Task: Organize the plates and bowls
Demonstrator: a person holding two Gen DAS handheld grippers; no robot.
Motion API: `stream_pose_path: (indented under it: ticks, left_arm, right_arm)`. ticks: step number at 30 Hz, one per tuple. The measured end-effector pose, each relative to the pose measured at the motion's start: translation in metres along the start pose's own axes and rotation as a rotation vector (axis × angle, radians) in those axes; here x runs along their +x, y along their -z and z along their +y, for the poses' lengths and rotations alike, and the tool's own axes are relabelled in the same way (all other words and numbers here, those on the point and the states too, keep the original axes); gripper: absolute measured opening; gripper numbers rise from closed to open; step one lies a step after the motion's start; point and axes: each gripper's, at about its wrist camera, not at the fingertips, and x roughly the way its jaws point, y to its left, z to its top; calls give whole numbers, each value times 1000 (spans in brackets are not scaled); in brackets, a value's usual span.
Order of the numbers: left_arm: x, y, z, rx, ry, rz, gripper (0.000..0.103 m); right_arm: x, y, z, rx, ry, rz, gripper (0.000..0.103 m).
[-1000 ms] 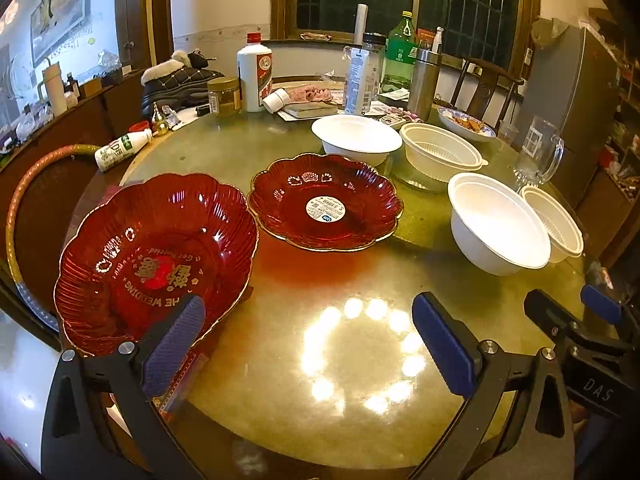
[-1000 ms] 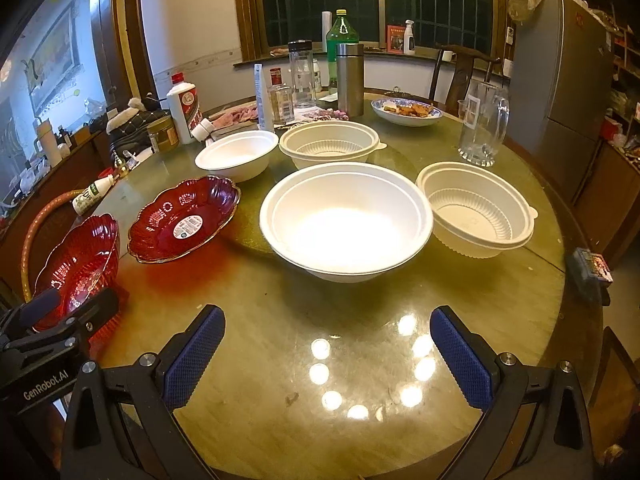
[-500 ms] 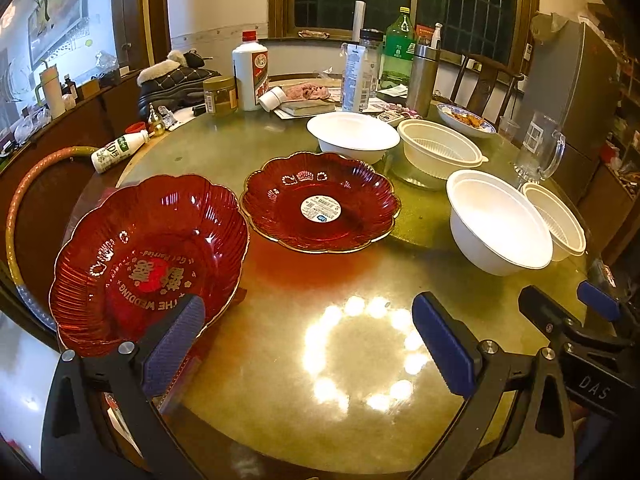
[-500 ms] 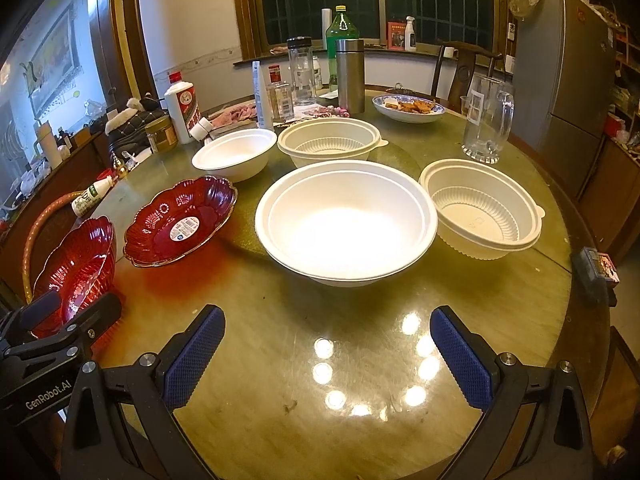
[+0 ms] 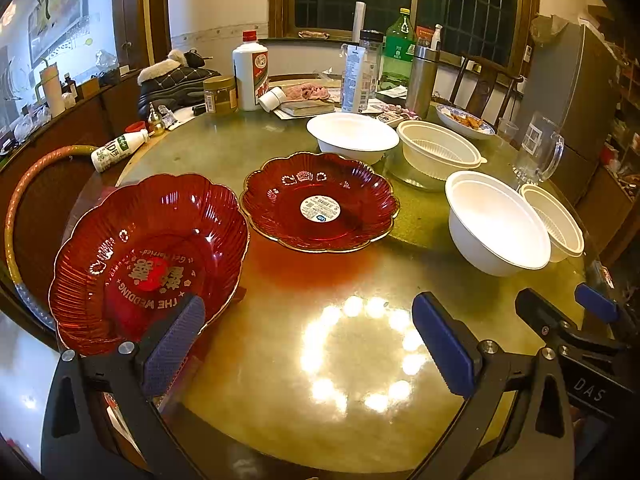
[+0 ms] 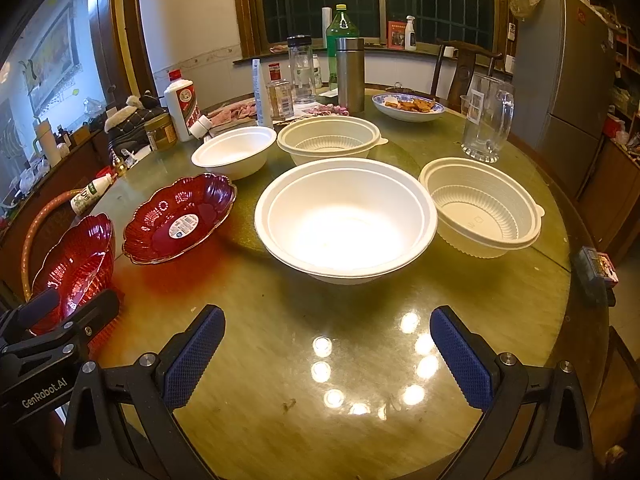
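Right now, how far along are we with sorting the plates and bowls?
Barely started. Nothing is stacked: two red plates sit apart, and the four white bowls stand separately. Both grippers hover with jaws open, holding nothing. All grouping remains.

The tabletop (image 6: 360,360) is smooth and very glossy, mirroring lamps. Both red plates (image 5: 148,256) look like shiny translucent ribbed plastic. The white bowls (image 6: 346,220) look matt, and the flask (image 6: 350,74) is brushed metal.
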Motion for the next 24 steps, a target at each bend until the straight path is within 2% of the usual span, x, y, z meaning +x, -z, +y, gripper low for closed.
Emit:
stream_pose_path:
  ticks: [4,6,11,17,21,24]
  left_arm:
    - [-5,1,4,-7,6,-8,103]
    - [-10,1,8,-3,42,-11,103]
    - [-31,3,25,9,71,-47,103]
    - [-64,-7,90,-83,12,-133,103]
    - [-56,-13,142,-170,-48,-98,103]
    - [-39,-11,183,-272,-77,-54,103]
  right_arm:
    - [-3,0,3,-5,-16,-6,103]
    - [-5,1,6,-8,-30,-11,103]
    - [-16,-1,19,-25,-103,-36,103]
    - [-15,-13,51,-38,-230,-20,103]
    - [-7,-22,82,-32,-360,37,103]
    - [5,-28,107,-13,-456,92,103]
